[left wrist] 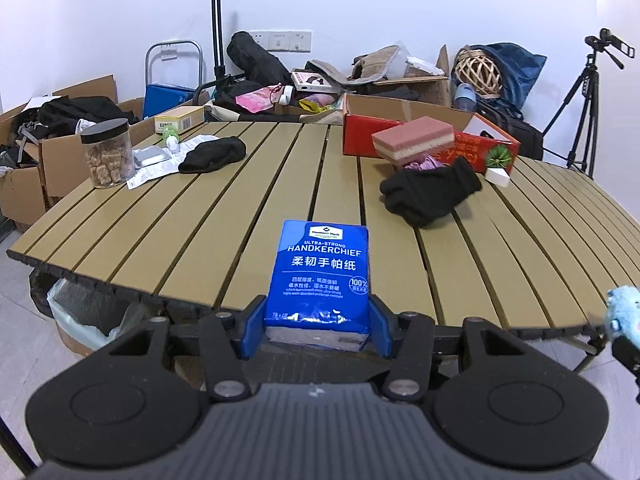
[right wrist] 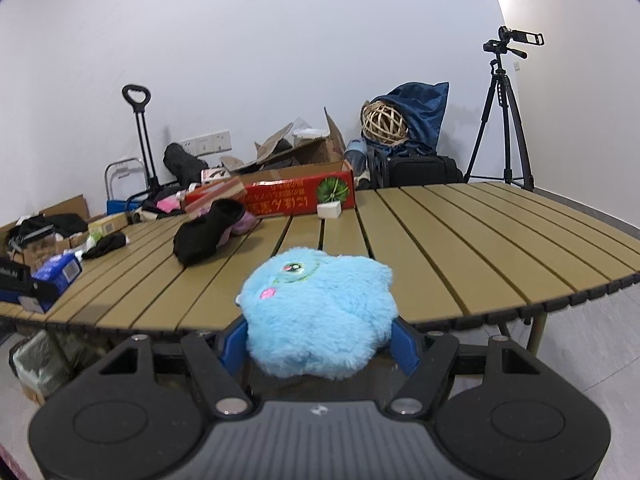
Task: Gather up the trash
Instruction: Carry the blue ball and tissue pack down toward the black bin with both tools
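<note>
My left gripper is shut on a blue handkerchief tissue pack, held upright over the near edge of the slatted table. My right gripper is shut on a fluffy light-blue plush toy, also at the table's near edge. The plush shows at the far right of the left wrist view. In the right wrist view the tissue pack and the left gripper appear at the far left. A bin with a pale liner stands on the floor under the table's left corner.
On the table lie two black cloths, a jar of brown lumps, papers, a red box with a pink sponge block, and a white eraser-like block. Cardboard boxes, bags and a tripod crowd the far wall.
</note>
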Motion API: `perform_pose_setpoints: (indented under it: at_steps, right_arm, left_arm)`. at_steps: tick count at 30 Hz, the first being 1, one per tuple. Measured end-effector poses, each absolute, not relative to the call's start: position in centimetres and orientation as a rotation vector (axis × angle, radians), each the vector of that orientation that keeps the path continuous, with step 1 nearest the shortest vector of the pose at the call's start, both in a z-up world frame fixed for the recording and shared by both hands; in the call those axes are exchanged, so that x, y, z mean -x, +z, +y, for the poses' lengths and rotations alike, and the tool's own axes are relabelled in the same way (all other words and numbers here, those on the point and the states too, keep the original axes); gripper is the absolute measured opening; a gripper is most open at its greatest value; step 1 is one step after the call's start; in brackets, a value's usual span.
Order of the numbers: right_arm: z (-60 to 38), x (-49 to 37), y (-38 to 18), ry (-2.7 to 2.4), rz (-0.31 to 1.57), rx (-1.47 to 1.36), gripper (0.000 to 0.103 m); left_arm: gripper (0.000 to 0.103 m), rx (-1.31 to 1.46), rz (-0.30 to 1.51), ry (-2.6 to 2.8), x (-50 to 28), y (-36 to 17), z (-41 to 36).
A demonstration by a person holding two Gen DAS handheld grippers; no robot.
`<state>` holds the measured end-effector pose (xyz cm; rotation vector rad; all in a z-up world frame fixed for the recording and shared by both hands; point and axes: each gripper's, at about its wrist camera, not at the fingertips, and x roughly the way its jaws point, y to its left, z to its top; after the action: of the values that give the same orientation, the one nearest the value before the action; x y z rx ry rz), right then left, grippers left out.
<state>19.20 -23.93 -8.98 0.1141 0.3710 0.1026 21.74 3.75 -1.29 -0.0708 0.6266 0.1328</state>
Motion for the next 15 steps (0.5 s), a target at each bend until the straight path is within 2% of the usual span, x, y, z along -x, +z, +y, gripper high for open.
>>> perform_pose_setpoints:
  at_steps: [15]
  right_arm:
    - [-21.5, -16.4, -13.4, 0.142, 0.544, 0.008, 0.07]
  left_arm:
    - [0.053, 0.028, 0.696, 0.072, -17.0, -5.2, 3.5]
